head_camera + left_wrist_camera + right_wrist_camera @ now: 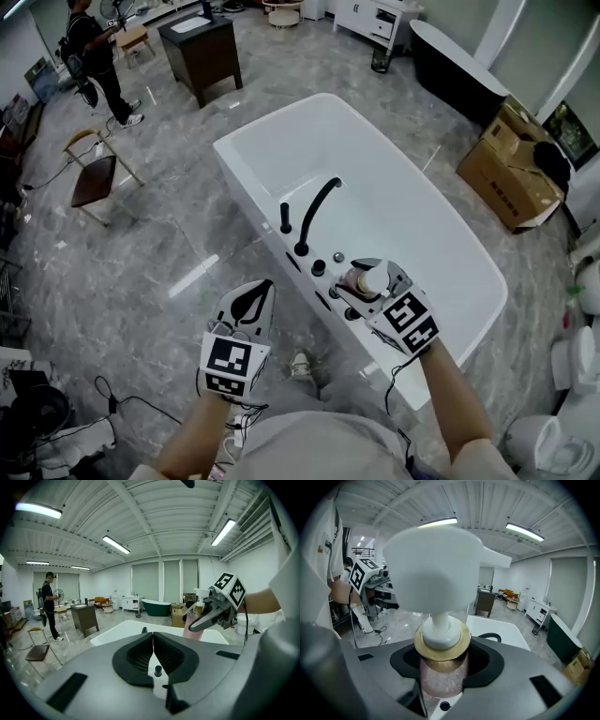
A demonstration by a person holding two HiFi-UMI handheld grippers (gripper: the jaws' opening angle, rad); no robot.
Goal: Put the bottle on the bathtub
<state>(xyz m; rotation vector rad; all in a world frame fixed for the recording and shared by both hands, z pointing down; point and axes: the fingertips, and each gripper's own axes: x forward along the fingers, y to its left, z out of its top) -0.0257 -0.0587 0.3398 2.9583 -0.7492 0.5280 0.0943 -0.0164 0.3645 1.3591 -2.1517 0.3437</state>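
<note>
Left gripper (257, 292), right gripper (364, 281): grey shells; black ribbed fingers (136, 656); black-and-white marker cubes (232, 361); thin black cable (390, 380); pale shirt (309, 450).

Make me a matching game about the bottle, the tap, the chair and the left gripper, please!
Things:
1 bottle
2 tap
3 chair
4 left gripper

Matches:
A shut, empty
B pink, held by the right gripper
C black and curved
D brown seat

Pairs: 1-B, 2-C, 3-D, 4-A
</note>
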